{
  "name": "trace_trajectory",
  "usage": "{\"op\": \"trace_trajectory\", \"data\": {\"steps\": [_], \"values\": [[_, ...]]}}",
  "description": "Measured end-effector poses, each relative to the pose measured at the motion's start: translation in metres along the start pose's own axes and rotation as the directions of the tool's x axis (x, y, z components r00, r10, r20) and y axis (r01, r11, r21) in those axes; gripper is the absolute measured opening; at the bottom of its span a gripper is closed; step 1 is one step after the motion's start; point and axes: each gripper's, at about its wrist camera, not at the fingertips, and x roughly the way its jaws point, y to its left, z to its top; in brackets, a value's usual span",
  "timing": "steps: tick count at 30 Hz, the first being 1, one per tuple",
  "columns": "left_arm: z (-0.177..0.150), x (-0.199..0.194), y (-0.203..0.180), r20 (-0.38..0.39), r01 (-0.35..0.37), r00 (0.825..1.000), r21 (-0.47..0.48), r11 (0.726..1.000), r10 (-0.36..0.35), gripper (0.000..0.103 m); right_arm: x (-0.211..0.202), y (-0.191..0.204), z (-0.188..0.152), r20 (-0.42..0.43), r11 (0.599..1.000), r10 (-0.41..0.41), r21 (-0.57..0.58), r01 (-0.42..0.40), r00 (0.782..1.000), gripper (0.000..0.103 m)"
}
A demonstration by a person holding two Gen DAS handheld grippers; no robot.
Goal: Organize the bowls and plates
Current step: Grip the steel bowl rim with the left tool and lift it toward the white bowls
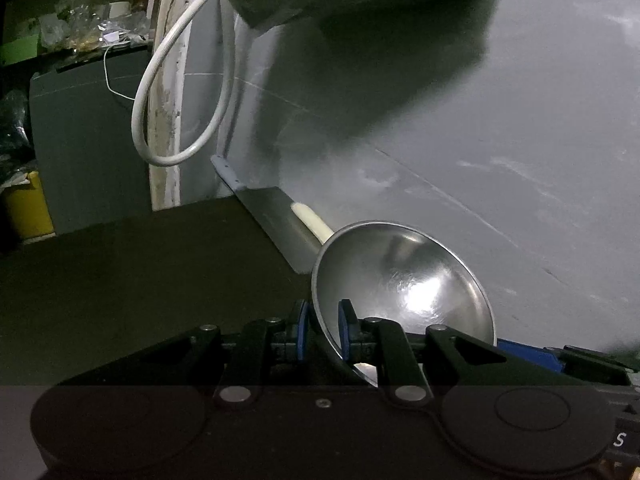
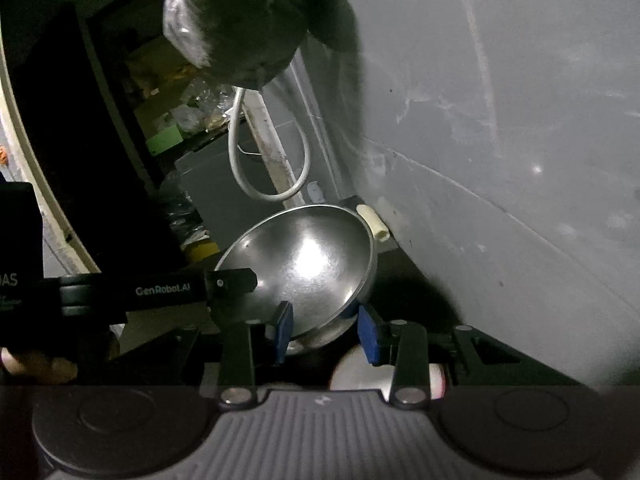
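writing: "GenRobot.AI" in pale letters on the black body of the left hand-held gripper [image 2: 234, 282], read in the right wrist view; "AS" is the end of a cut-off word on a black block at that view's left edge; a lone "S" shows at the lower right edge of the left wrist view
left hand-held gripper [image 1: 323, 330]: blue pads pinch the near rim of the steel bowl [image 1: 404, 280], one pad outside the wall, one inside
right hand-held gripper [image 2: 326, 332]: blue pads grip the same steel bowl [image 2: 304, 264] at its near lower rim, wall between the pads
bowl position: held by both hand-held grippers at opposite sides of its rim, tilted, shiny inside facing the cameras, bright glare spot in the bottom; cannot tell whether it touches the bench
bench [image 1: 140, 272]: dark, matte, bare where visible; a metal strip [image 1: 276, 216] runs along its far edge at the wall
cream tube [image 2: 374, 222]: short pale piece beside the bowl's far rim, at the foot of the wall
wall [image 1: 520, 140]: grey, scuffed, pale smears and thin scored lines
white cable [image 1: 180, 92]: hangs in a loop in front of a chipped white frame [image 1: 168, 120]
bag [image 2: 236, 20]: clear plastic with dark contents, hangs at the top, blurred
room left side: dim; shelf clutter of crinkled plastic, a green box [image 2: 164, 138], a yellow container [image 1: 26, 204], a dark grey cabinet [image 1: 88, 136]
person: part of a hand [image 2: 36, 364] at the lower left of the right wrist view, under the left hand-held gripper's body
lighting: low, colours muted
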Motion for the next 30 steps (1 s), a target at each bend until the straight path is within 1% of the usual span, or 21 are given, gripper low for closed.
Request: {"op": "trace_trajectory", "data": {"steps": [3,7,16,22,25,30], "values": [[-0.021,-0.023,-0.013,-0.020,0.030,0.999,0.017,0.999,-0.030,0.018,-0.027,0.003,-0.014,-0.009,1.000,-0.025,0.004,0.025,1.000,0.041],[-0.050,-0.043,-0.025,-0.056,0.072,0.996,0.023,0.997,-0.070,0.018,-0.063,0.010,-0.041,-0.028,0.998,-0.063,0.016,0.063,0.998,0.041],[-0.107,-0.085,-0.048,-0.145,0.157,0.979,0.076,0.985,-0.145,0.018,-0.126,0.022,-0.105,-0.079,0.986,-0.128,0.096,0.135,0.989,0.041],[-0.136,-0.101,-0.056,-0.208,0.199,0.963,0.113,0.974,-0.173,0.018,-0.149,0.026,-0.136,-0.117,0.975,-0.157,0.137,0.173,0.981,0.041],[-0.149,-0.105,-0.059,-0.240,0.208,0.955,0.126,0.970,-0.173,0.019,-0.156,0.028,-0.147,-0.132,0.969,-0.169,0.157,0.189,0.977,0.041],[-0.162,-0.107,-0.062,-0.279,0.220,0.944,0.136,0.966,-0.176,0.019,-0.162,0.029,-0.163,-0.157,0.962,-0.181,0.177,0.208,0.971,0.041]]}}
